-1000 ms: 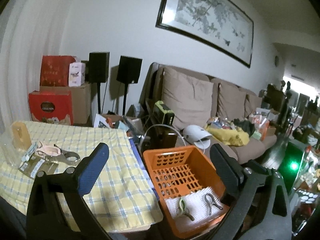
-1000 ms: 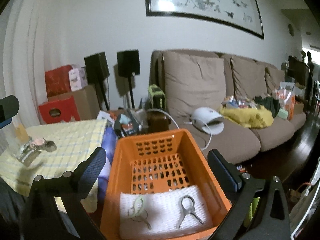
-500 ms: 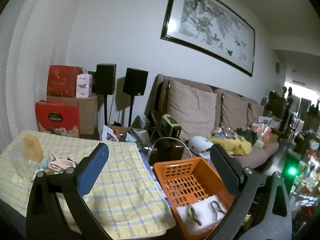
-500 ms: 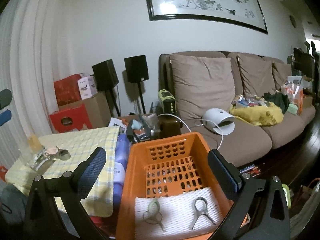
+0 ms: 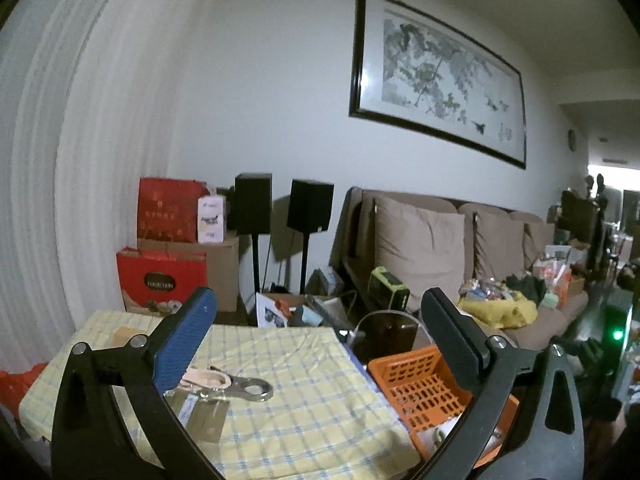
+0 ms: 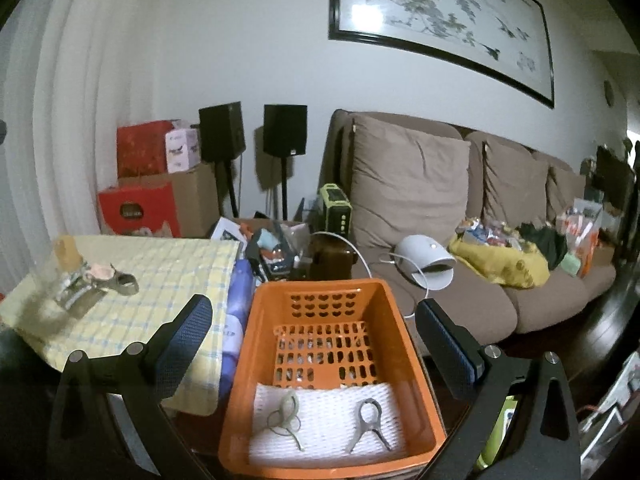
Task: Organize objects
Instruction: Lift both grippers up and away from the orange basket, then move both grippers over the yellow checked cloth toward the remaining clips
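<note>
A: Status on the grippers?

B: Left gripper (image 5: pixel 318 334) jaws spread wide, nothing between them, held over the yellow checked tablecloth (image 5: pixel 288 408). Right gripper (image 6: pixel 314 330) same, wide apart & empty, above the orange basket (image 6: pixel 416 364).

A: What's left to sort?

B: Small pile near the far-left part of the cloth: metal clip (image 5: pixel 250 389) w/ a ring end, a pale pink piece (image 5: pixel 204 378) touching it, and a flat shiny packet (image 5: pixel 202 414) just beside. Partly hidden behind the left finger, so can't tell exactly how they overlap. Right view shows the same pile (image 6: pixel 96 284), blurry.

A: And in the basket?

B: White mesh liner (image 6: pixel 328 420) at the near end, w/ a grey clothespin-type clip (image 6: pixel 368 424) and a greenish wire clip (image 6: pixel 286 412) lying on it, apart from each other.

A: How'll the metal clip handle?

B: Prob. light, stiff, a bit slick, since it's bare metal. I'd pinch across the flat shank behind the ring, not the ring itself; less chance of it twisting out. Pink piece looks softer; may drag along if they're hooked together. Packet's thin & flat, hard to get under on cloth, so maybe slide it to the edge first.
</note>
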Demonstrator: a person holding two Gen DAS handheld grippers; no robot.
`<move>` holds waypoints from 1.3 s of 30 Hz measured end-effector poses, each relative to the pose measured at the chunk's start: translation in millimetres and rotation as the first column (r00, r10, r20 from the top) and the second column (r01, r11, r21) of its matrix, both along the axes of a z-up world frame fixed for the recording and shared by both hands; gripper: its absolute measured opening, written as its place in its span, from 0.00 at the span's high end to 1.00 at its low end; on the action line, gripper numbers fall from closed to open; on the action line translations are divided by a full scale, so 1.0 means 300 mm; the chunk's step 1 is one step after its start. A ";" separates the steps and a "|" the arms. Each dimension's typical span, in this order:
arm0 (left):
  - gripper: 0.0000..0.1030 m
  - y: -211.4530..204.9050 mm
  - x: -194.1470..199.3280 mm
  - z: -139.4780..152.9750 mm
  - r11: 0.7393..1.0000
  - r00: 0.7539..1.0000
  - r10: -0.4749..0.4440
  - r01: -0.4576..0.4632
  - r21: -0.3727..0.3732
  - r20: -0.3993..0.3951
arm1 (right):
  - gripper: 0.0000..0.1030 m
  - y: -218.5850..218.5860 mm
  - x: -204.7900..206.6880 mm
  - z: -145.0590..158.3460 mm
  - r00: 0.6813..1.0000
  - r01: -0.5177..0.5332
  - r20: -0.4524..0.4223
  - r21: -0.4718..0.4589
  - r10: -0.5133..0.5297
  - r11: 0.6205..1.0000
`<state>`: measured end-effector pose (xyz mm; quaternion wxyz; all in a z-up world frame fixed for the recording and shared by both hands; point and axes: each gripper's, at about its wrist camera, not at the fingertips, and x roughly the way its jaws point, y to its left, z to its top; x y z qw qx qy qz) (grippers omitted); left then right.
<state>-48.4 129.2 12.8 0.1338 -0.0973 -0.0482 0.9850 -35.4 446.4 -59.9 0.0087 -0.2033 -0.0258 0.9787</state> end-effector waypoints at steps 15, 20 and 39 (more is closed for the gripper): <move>0.00 -0.129 -0.127 -0.099 0.990 0.988 -0.047 0.027 0.137 0.146 | 0.01 -0.091 -0.063 -0.115 0.997 -0.069 0.016 -0.052 0.070 0.996; 0.00 -0.183 -0.173 -0.123 0.994 0.978 0.032 -0.053 0.098 0.205 | 0.01 -0.076 -0.071 -0.135 0.998 -0.057 0.037 -0.075 0.060 0.996; 0.00 -0.712 -0.248 -0.295 0.950 0.909 0.281 -0.308 0.042 0.307 | 0.01 -0.150 -0.122 -0.226 0.960 -0.182 0.168 -0.238 0.225 0.954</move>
